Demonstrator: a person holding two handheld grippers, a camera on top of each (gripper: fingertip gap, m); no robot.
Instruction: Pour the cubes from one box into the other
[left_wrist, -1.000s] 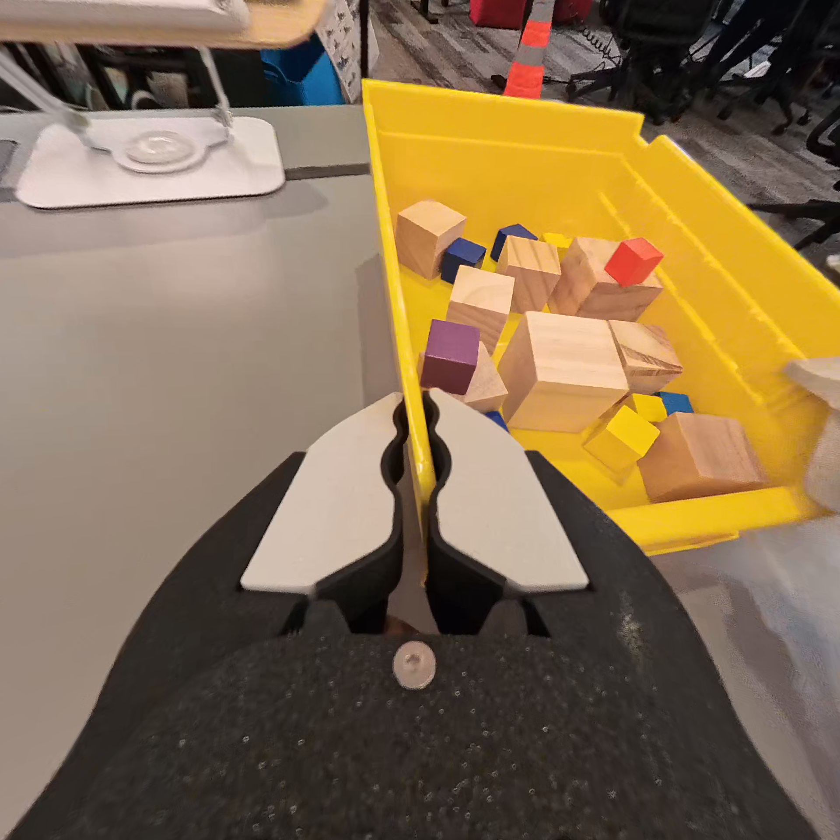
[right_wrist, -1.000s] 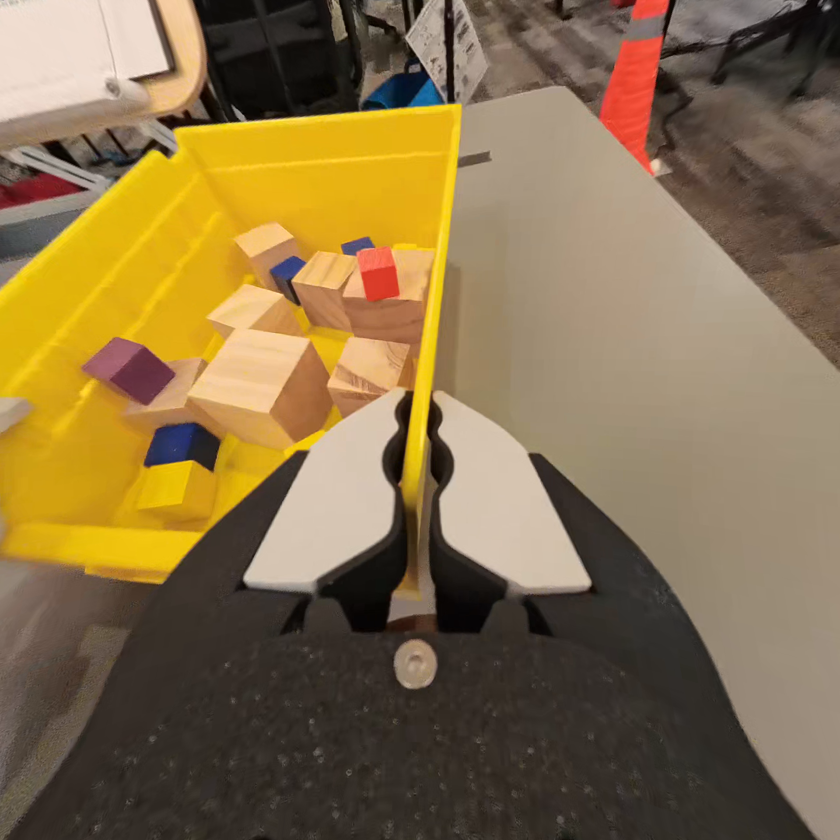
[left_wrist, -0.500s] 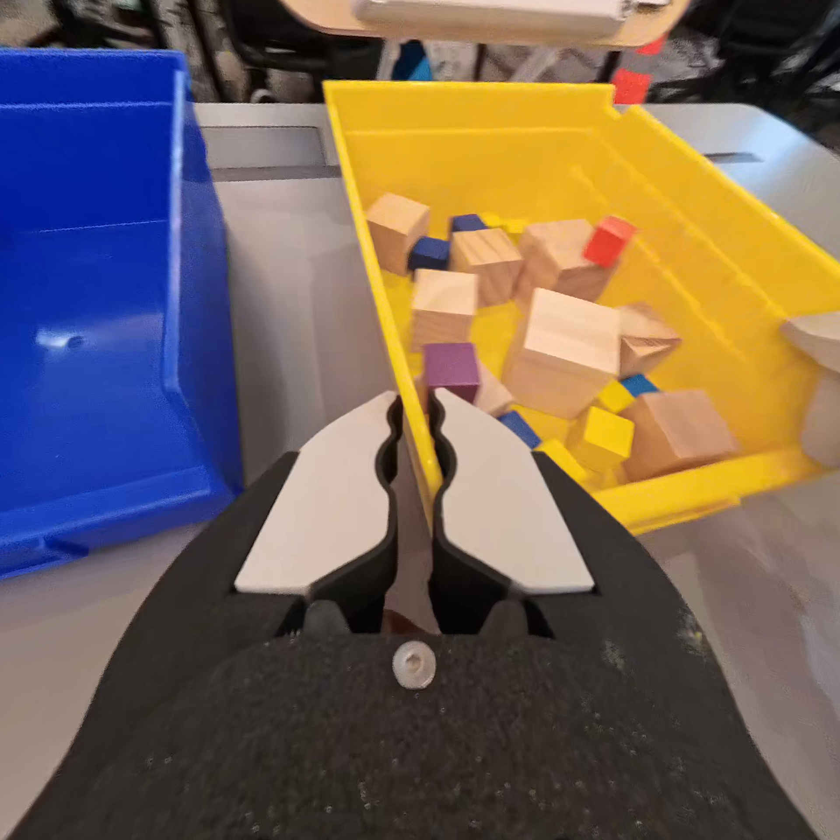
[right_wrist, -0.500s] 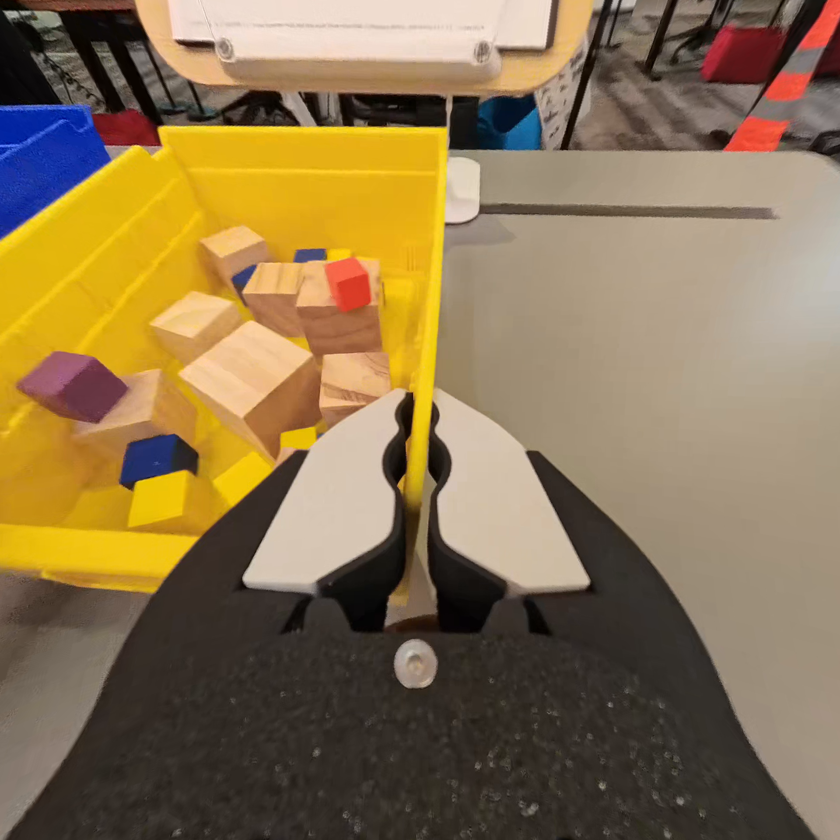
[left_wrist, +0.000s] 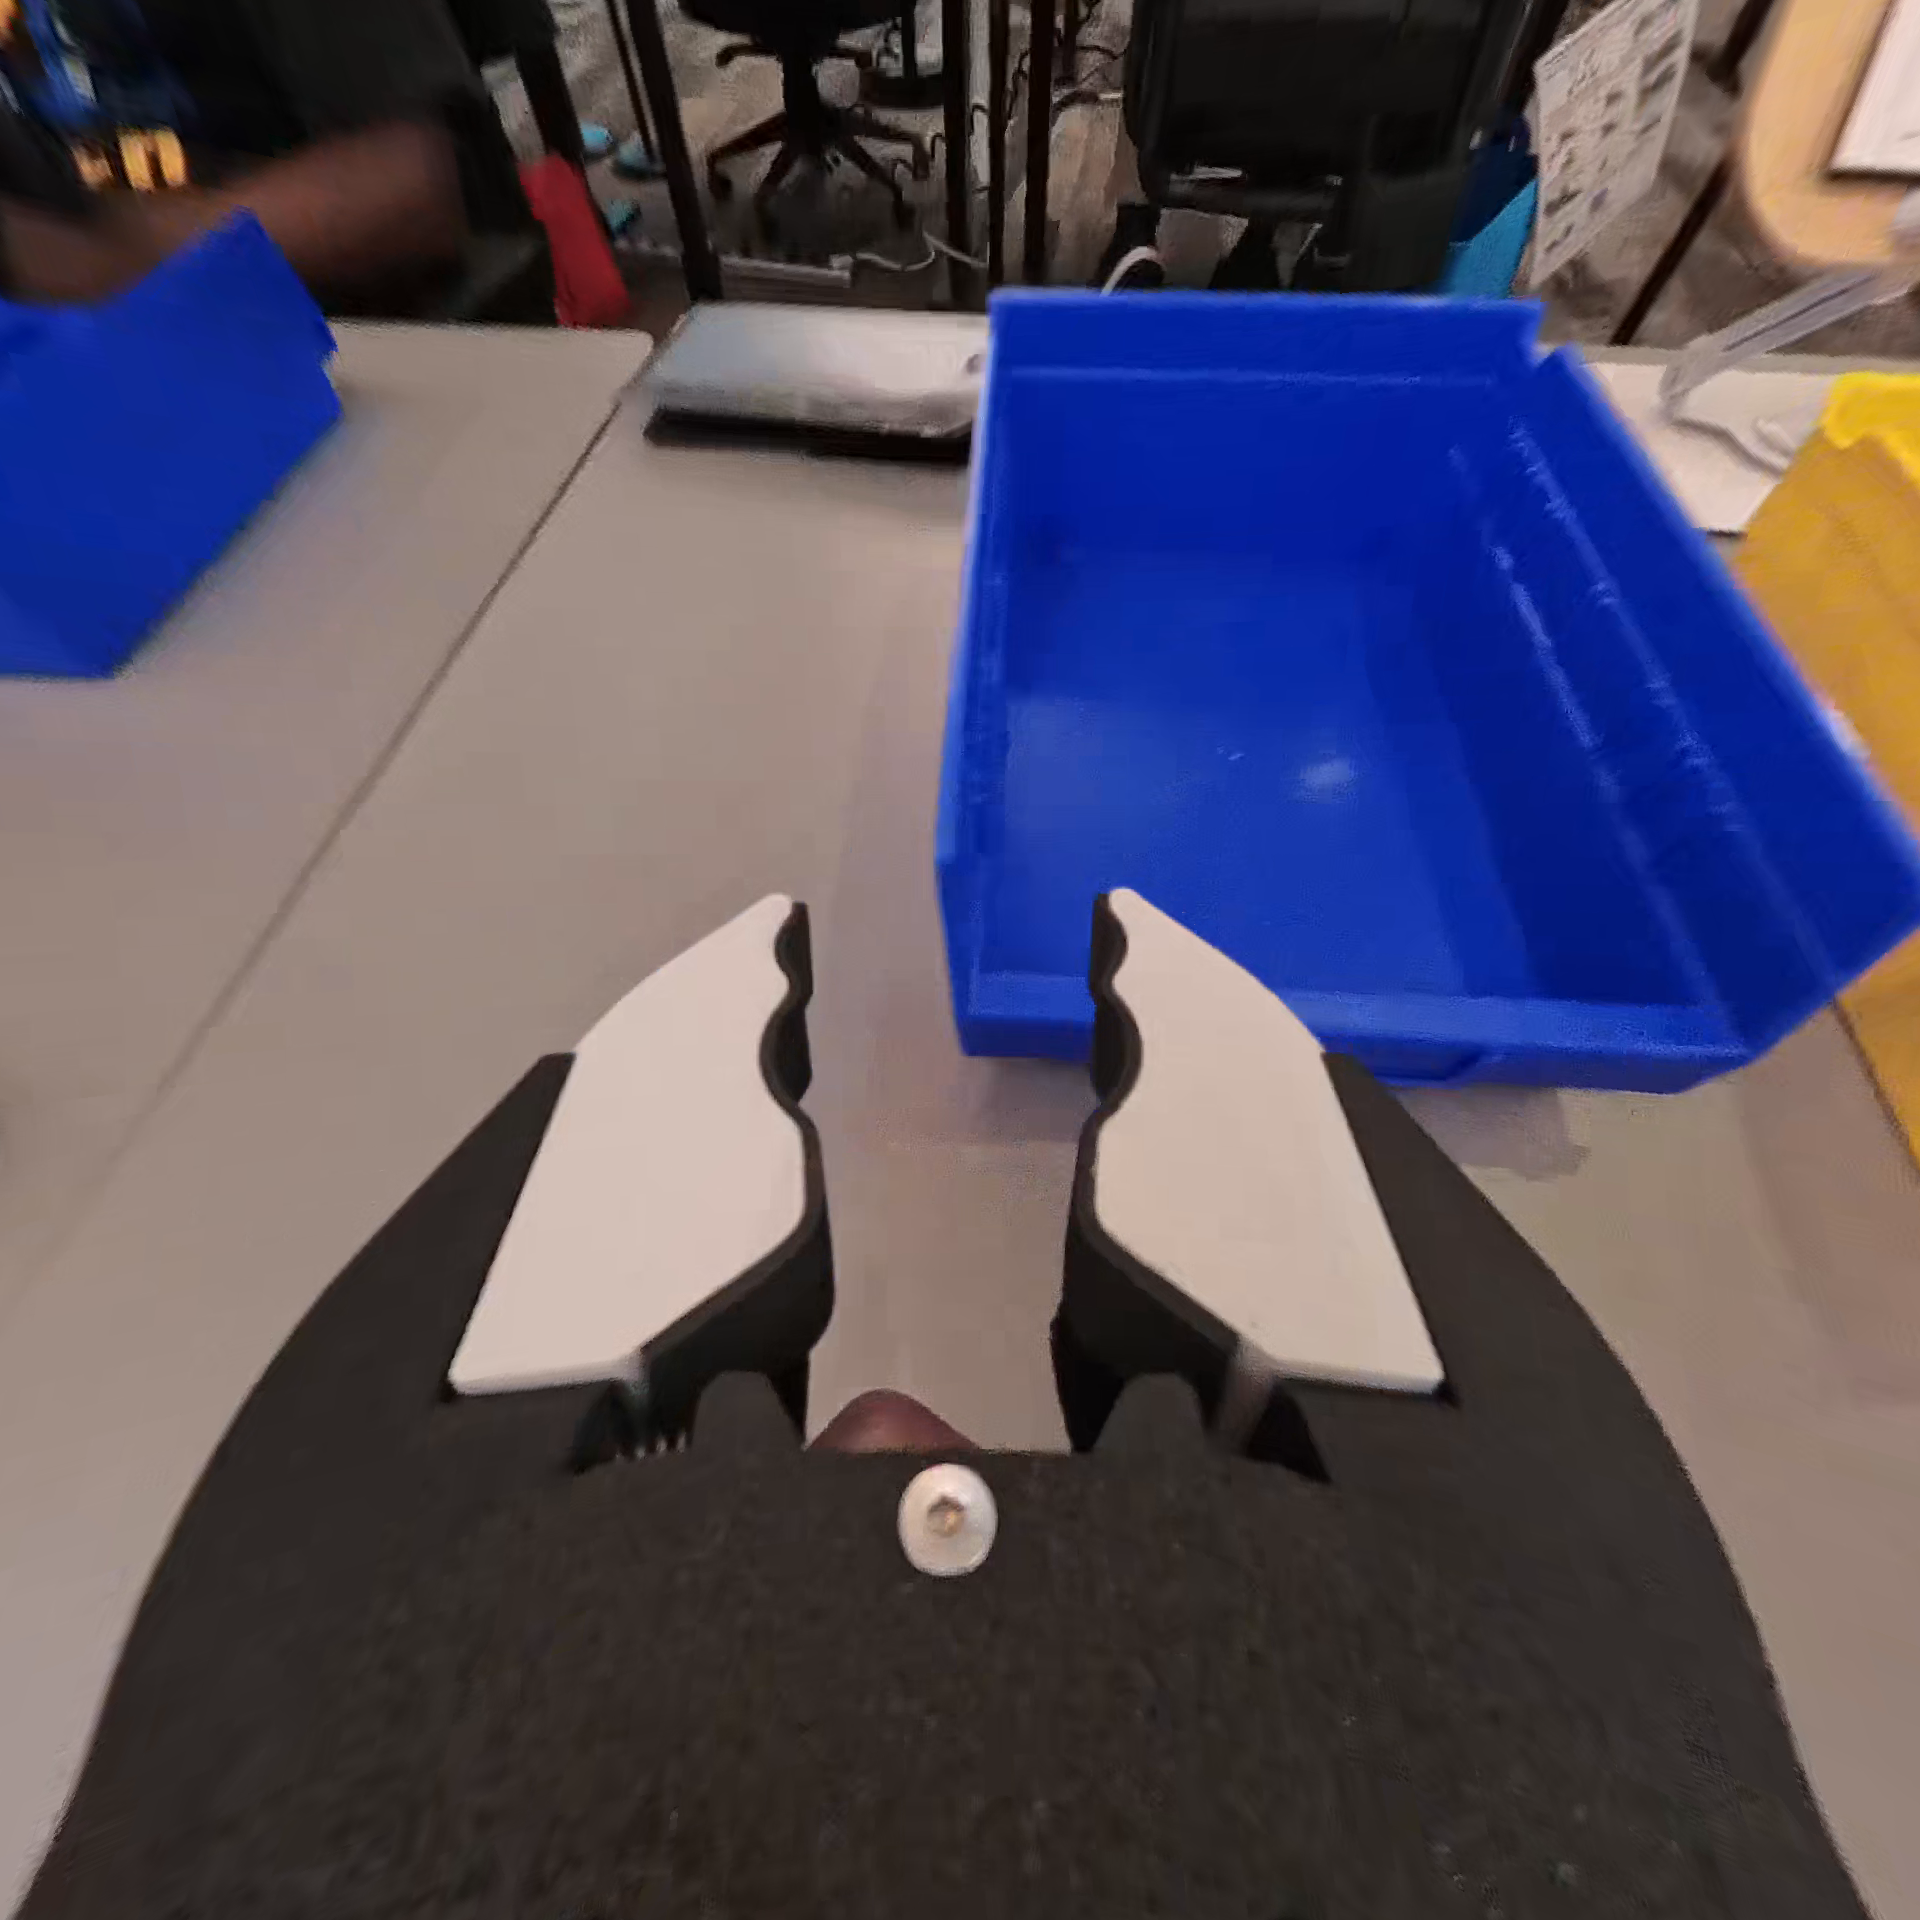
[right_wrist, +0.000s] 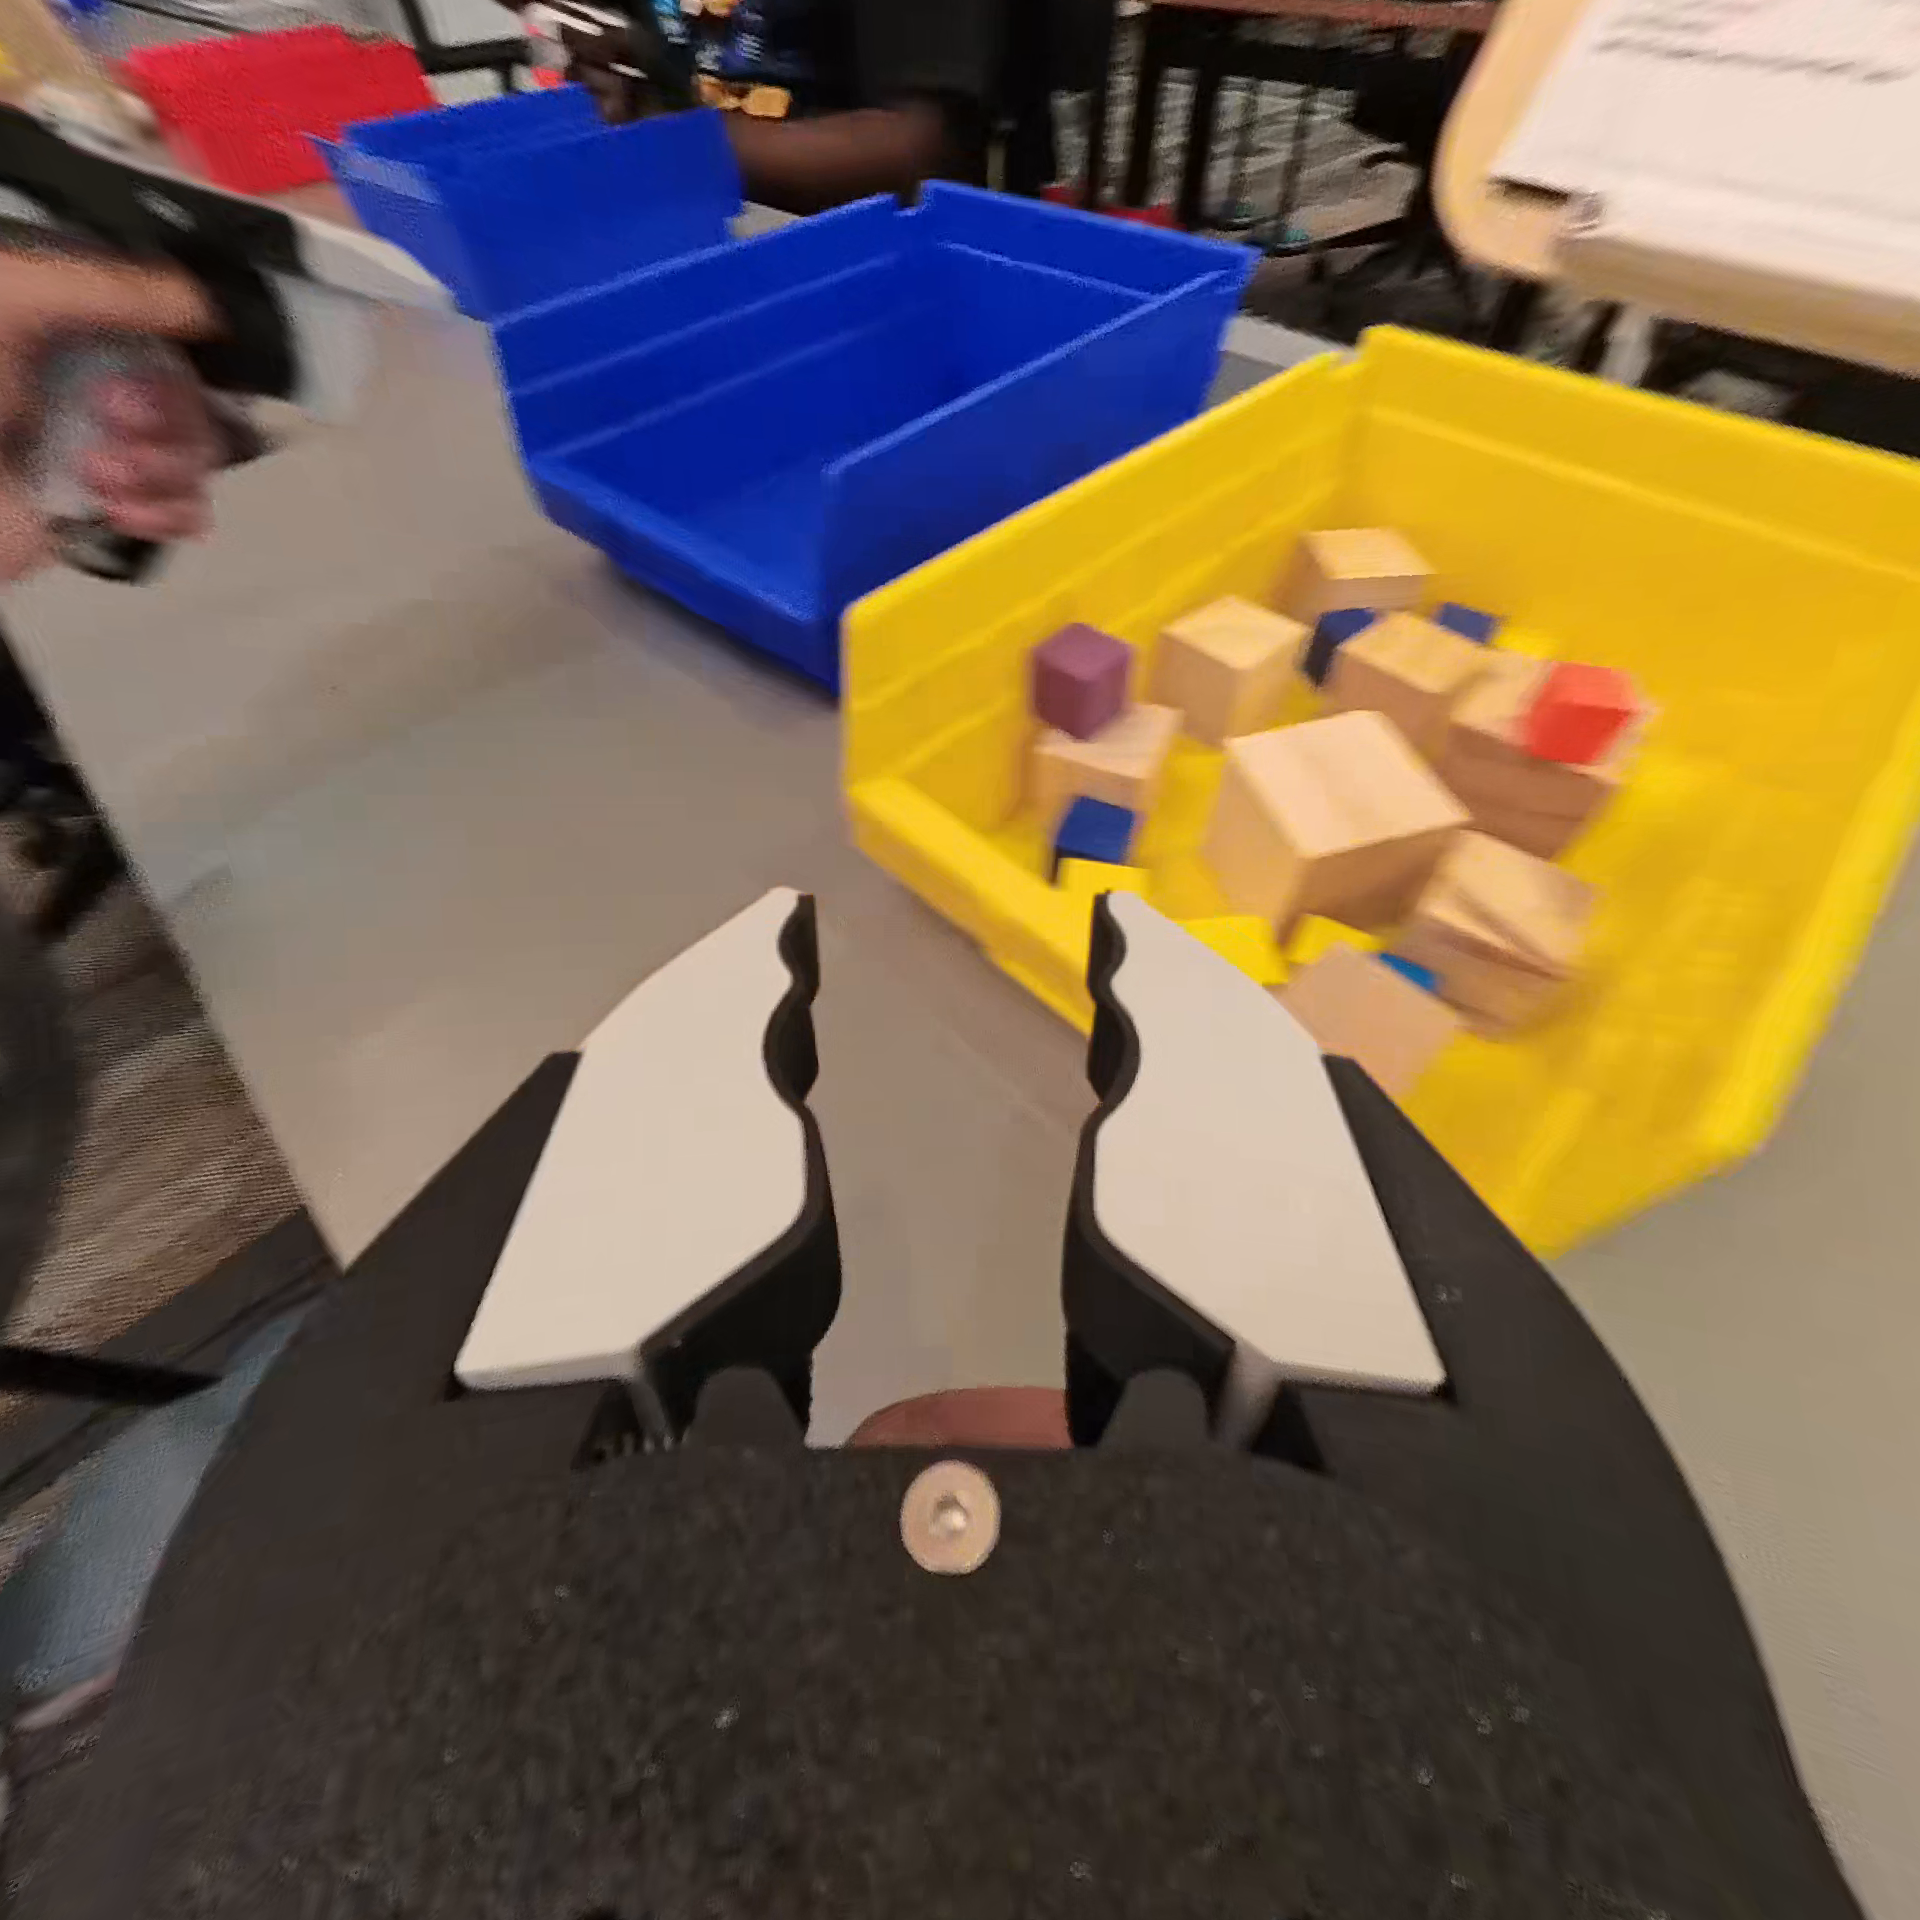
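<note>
While the left gripper (left_wrist: 948, 909) hovers over the counter (left_wrist: 623, 727) with fingers spread wide on nothing, the empty blue bin (left_wrist: 1351, 675) lies just right of them. Risk: a grab at its near lip would skid the light bin. A closed laptop (left_wrist: 810, 384) lies behind; a second blue bin (left_wrist: 145, 457) sits well left.

Right view: right gripper (right_wrist: 948, 909) equally wide apart, empty, short of the yellow bin (right_wrist: 1143, 499) holding the cubes (right_wrist: 1330, 821). Bins stand nearly touching; a fast tip could scatter cubes over the far wall. A blurred hand (right_wrist: 94, 416) intrudes at left.
</note>
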